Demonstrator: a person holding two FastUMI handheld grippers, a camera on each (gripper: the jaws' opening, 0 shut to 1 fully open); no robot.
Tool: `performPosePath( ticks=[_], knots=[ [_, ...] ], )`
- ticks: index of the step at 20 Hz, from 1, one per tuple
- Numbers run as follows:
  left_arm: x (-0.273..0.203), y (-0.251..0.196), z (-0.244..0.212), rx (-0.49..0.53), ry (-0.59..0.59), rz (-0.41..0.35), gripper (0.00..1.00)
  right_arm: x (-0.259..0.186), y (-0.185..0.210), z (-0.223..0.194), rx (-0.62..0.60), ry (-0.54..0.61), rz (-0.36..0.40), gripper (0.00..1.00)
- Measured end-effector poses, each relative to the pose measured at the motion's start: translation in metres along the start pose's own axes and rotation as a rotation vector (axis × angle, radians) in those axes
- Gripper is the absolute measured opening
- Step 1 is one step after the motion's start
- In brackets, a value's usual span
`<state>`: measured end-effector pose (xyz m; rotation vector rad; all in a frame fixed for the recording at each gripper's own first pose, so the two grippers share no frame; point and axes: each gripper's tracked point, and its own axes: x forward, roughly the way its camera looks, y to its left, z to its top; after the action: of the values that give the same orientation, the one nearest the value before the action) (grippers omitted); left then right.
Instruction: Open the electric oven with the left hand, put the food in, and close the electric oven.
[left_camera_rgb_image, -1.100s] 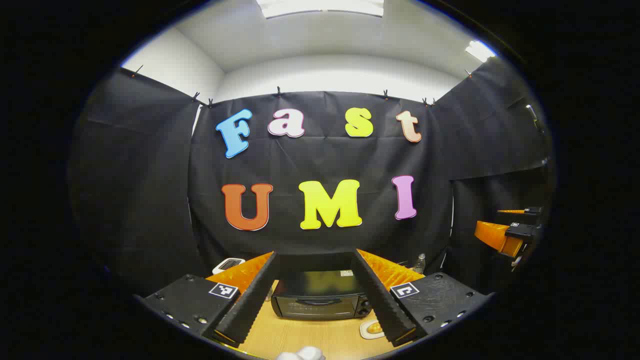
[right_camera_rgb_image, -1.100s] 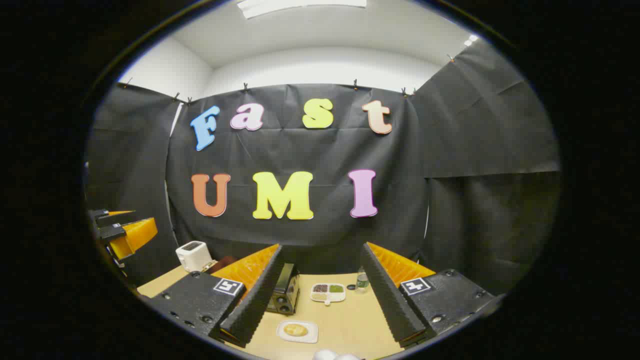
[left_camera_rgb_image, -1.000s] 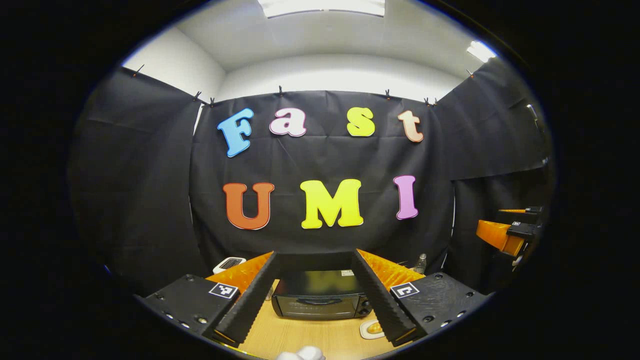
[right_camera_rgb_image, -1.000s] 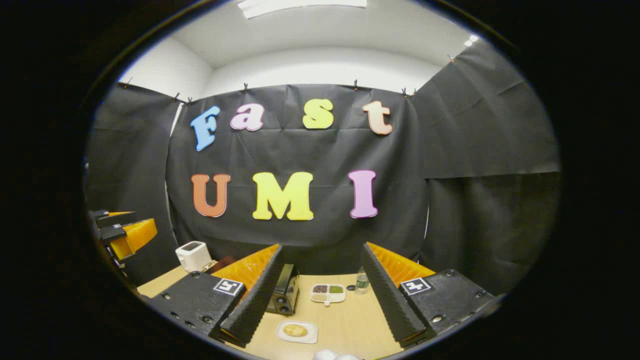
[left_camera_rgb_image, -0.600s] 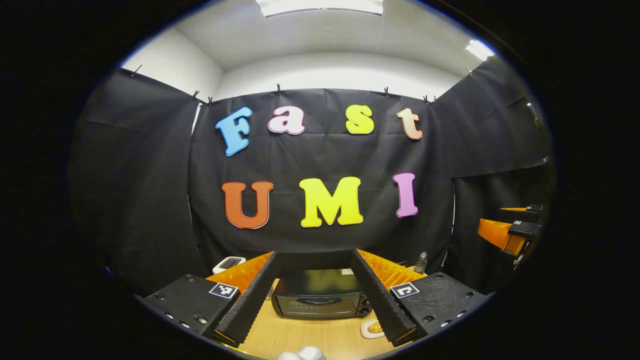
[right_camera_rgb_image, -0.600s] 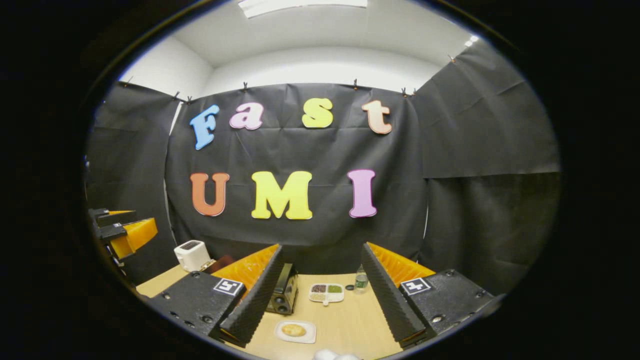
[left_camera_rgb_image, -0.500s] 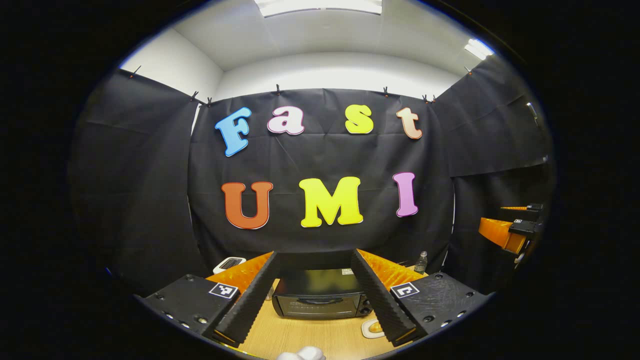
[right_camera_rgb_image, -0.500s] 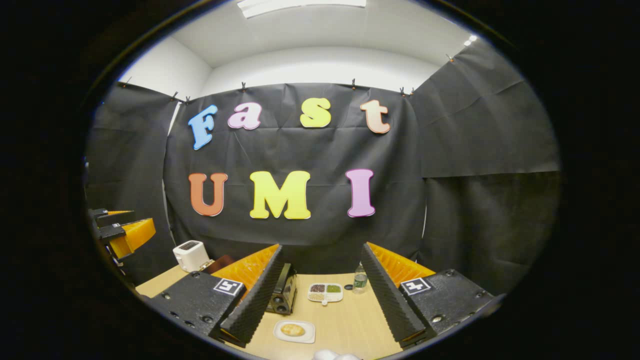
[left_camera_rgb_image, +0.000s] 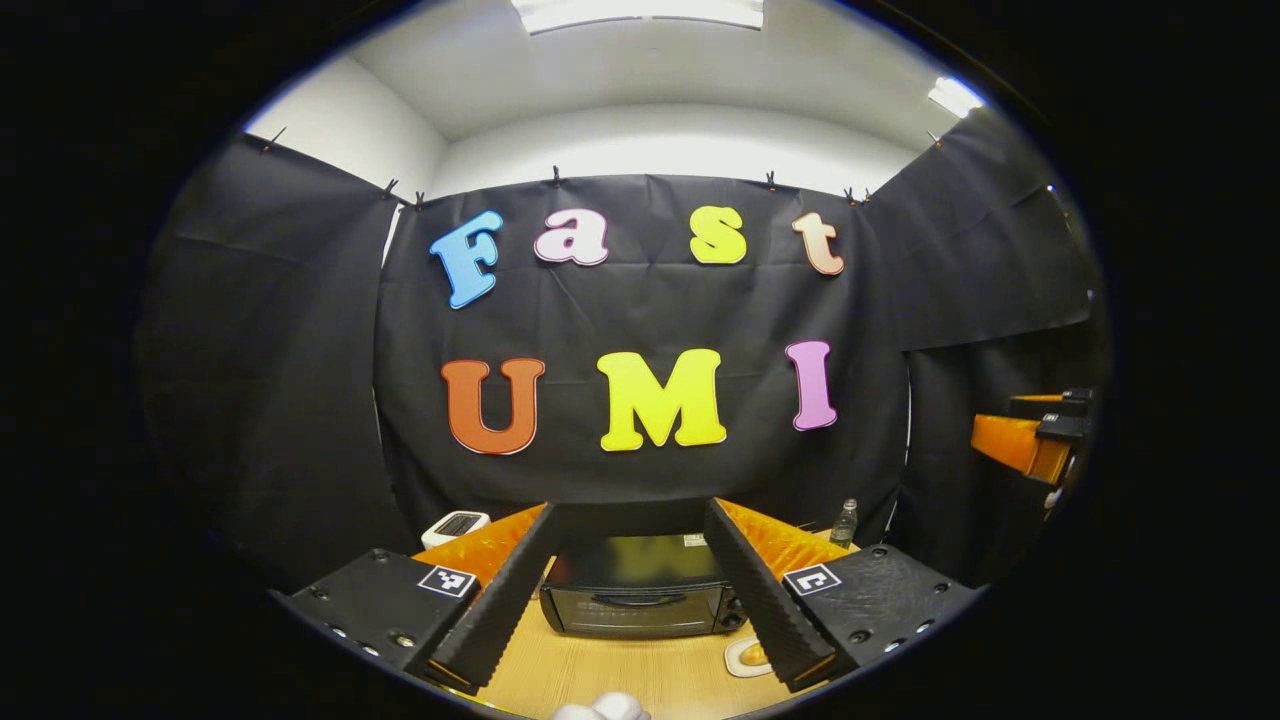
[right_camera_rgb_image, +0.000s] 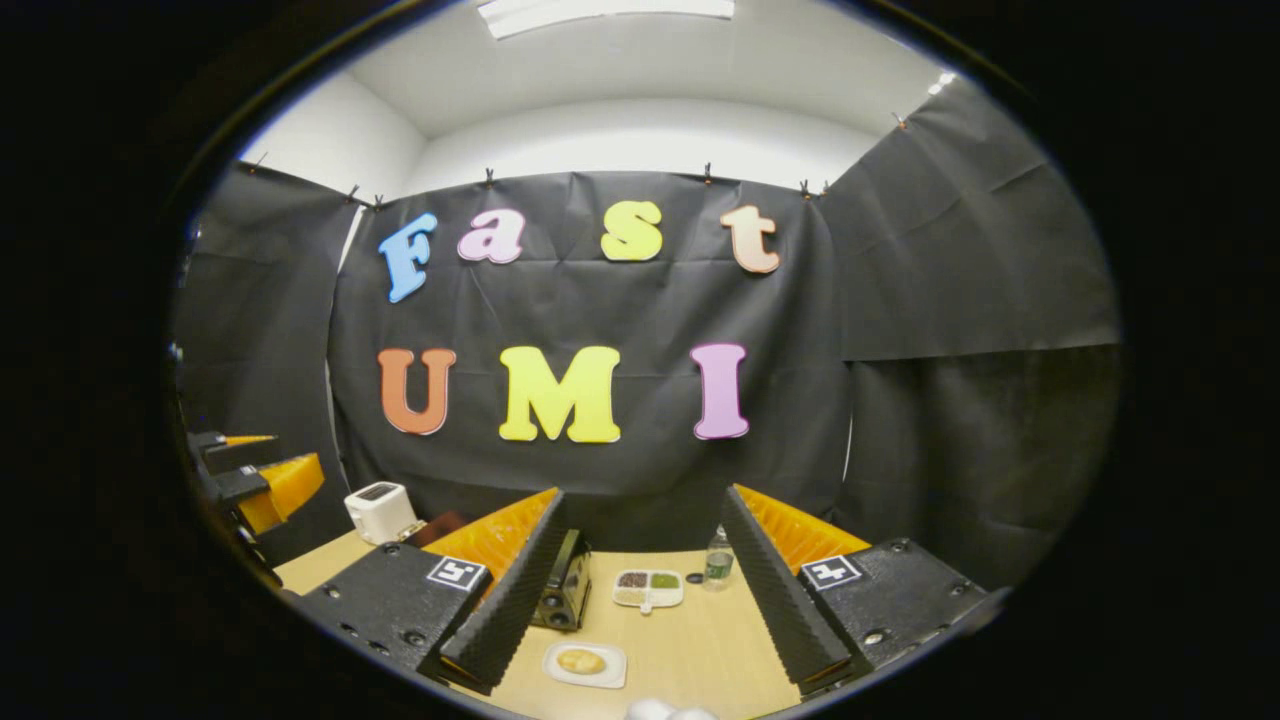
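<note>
Electric oven (left_camera_rgb_image: 636, 598) sitting shut on desk (left_camera_rgb_image: 620, 670); left gripper (left_camera_rgb_image: 627, 655) and right gripper (right_camera_rgb_image: 640, 655) both hovering agape, holding nothing.

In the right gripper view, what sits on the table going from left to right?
White toaster → black electric oven → divided white tray of grains → small clear bottle. The white plate of food lies nearer, overlapping that order.

Booth interior: black cloth walls (left_camera_rgb_image: 640, 320) under a white ceiling (right_camera_rgb_image: 640, 90).
The cloth is clipped along its top edge; a ceiling light panel (left_camera_rgb_image: 640, 12) shines overhead, and a light wooden table (right_camera_rgb_image: 700, 650) lies below, ahead of the tongs.
</note>
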<state>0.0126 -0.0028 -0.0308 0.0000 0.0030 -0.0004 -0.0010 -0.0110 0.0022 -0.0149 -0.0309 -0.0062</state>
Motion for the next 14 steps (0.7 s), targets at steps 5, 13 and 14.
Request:
performPosePath(
  ticks=[5,13,14],
  knots=[
    [0.019,-0.006,-0.061,0.011,0.053,0.004,0.96,-0.002,-0.011,0.003,-0.036,-0.036,-0.008,0.99],
    [0.063,-0.032,-0.174,-0.032,0.204,-0.041,0.96,0.003,-0.037,-0.008,-0.089,-0.019,-0.05,0.99],
    [0.072,-0.033,-0.185,-0.029,0.219,-0.04,0.96,0.004,-0.038,-0.01,-0.097,-0.017,-0.056,0.97]
  ],
)
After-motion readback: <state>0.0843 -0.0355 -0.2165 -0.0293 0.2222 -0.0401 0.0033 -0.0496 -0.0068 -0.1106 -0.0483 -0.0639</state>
